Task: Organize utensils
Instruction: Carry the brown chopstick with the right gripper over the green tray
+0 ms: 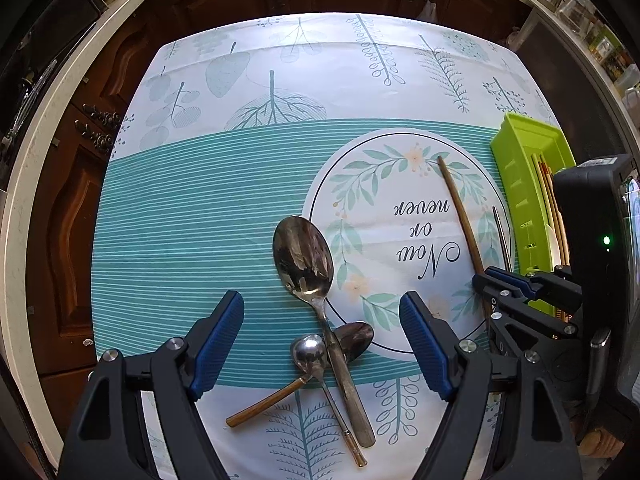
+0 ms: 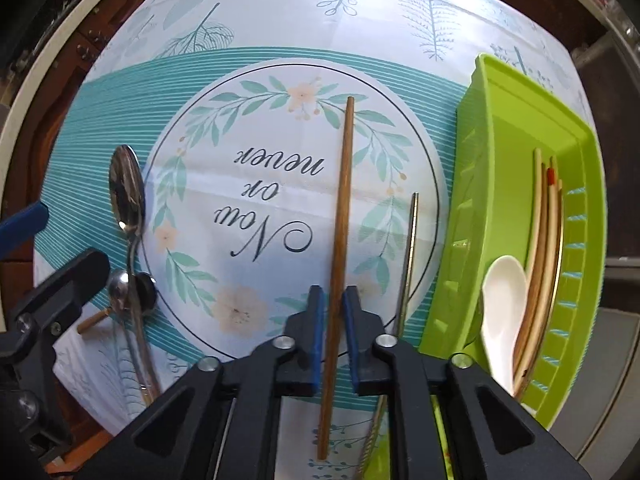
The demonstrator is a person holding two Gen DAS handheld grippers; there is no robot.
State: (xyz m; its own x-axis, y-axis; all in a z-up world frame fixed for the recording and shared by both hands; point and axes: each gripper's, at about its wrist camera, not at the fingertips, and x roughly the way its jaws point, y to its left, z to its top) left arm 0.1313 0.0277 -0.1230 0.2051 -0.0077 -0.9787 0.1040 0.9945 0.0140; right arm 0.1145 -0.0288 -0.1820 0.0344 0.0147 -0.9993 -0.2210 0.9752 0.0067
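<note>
Leftmost, the left gripper (image 1: 322, 344) hangs above the tablecloth (image 1: 180, 208) with its jaws spread wide and nothing between them. Under it lies a pile of three spoons: a big spoon (image 1: 303, 256) with its bowl farthest from the camera, its handle crossing a small spoon (image 1: 309, 350) and a dark spoon (image 1: 356, 340) with a wooden handle.

Next, on the printed circle, a brown chopstick (image 2: 341, 216) lies lengthwise on the cloth. The right gripper (image 2: 334, 330) points down at it with its jaws nearly closed around the stick, blue pads (image 2: 319, 332) close on either side; whether they press on it I cannot tell. Just right of it lies a thin metal chopstick (image 2: 412, 248), apart from the gripper.

Farthest right, a green tray (image 2: 500, 128) sits on the cloth, holding a white spoon (image 2: 504, 300) and several chopsticks (image 2: 546, 232) side by side.
</note>
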